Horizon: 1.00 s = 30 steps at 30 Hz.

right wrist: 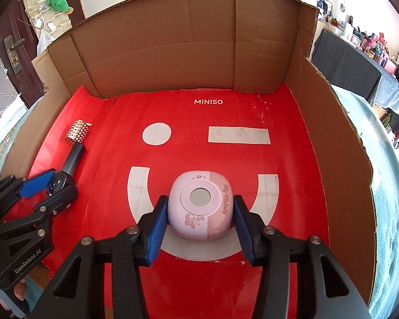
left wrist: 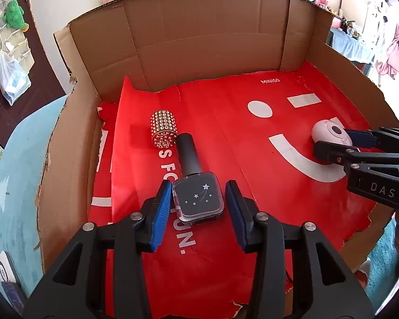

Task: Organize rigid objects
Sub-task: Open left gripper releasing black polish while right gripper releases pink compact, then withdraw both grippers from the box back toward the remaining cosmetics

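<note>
Left wrist view: between our left tongs (left wrist: 198,207) lies the square glass base of a dark bottle (left wrist: 198,199). The left pad touches its side, the right pad stands just clear with a gap showing, so we judge the grip loose, with the bottle resting on the floor and not lifted. Its neck and studded gold cap (left wrist: 163,129) point away from us, which suits a grasp across the flat sides.

In the right wrist view, our right tongs (right wrist: 200,218) straddle a pink rounded case (right wrist: 199,207) lying lens-side up. The left pad sits against it and the right pad is at its edge; whether it squeezes we cannot tell. The left tongs (right wrist: 52,188) show off to the left there, well apart.

Beyond both tongs stretches the red paper sheet (right wrist: 226,159) with a white smiling face, lining a cardboard box (right wrist: 173,40) whose walls rise at the back and sides. Past the box hang a green plush toy (right wrist: 57,0) and cluttered shelves.
</note>
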Each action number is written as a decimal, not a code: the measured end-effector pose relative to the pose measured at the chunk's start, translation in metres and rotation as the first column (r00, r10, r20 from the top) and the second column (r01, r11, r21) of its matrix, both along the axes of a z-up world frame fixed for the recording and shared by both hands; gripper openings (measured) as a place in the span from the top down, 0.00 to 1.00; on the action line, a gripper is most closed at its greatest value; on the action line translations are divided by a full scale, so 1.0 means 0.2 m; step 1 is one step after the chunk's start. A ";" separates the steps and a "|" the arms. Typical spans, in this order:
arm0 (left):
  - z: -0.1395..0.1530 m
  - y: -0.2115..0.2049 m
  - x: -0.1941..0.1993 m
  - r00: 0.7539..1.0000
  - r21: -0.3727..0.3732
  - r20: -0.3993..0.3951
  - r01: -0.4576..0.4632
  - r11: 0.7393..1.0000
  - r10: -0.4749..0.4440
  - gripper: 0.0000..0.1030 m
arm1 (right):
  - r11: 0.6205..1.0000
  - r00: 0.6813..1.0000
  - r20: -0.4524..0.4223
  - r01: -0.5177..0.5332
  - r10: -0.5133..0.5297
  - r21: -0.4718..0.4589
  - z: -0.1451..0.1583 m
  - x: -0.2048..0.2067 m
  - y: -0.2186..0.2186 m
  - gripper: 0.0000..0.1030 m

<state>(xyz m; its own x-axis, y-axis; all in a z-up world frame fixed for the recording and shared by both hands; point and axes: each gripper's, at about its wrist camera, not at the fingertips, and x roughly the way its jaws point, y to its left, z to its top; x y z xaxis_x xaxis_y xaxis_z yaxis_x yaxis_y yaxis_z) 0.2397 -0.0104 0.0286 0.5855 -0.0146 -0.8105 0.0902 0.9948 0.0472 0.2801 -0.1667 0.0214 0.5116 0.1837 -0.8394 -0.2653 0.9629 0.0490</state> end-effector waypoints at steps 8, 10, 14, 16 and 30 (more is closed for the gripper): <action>0.10 0.02 -0.06 0.996 0.007 0.087 -0.024 1.000 0.024 0.35 | 1.000 0.999 0.034 0.001 -0.002 0.021 0.05 -0.07 -0.02 0.51; 0.12 0.02 -0.08 0.994 0.015 0.104 -0.026 1.000 0.024 0.34 | 1.000 0.998 0.055 0.002 -0.003 0.026 0.08 -0.10 -0.03 0.50; 0.17 0.01 -0.11 0.991 0.018 0.129 -0.026 1.000 0.023 0.27 | 0.999 0.994 0.113 -0.002 -0.004 0.051 0.17 -0.17 -0.06 0.44; 0.19 0.01 -0.13 0.989 0.030 0.148 -0.029 0.999 0.024 0.27 | 0.998 0.989 0.146 -0.004 -0.004 0.058 0.21 -0.21 -0.07 0.42; 0.37 0.04 -0.37 0.958 -0.018 0.280 -0.056 0.998 0.059 0.05 | 0.990 0.948 0.320 -0.047 0.001 0.135 0.44 -0.46 -0.12 0.16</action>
<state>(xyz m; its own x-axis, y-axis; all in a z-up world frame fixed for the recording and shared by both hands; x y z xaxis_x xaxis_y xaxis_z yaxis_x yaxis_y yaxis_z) 0.1659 -0.0031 0.1030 0.7893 0.0186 -0.6137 0.0173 0.9985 0.0524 0.1884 -0.1899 0.1091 0.7416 0.3021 -0.5990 -0.3118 0.9458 0.0909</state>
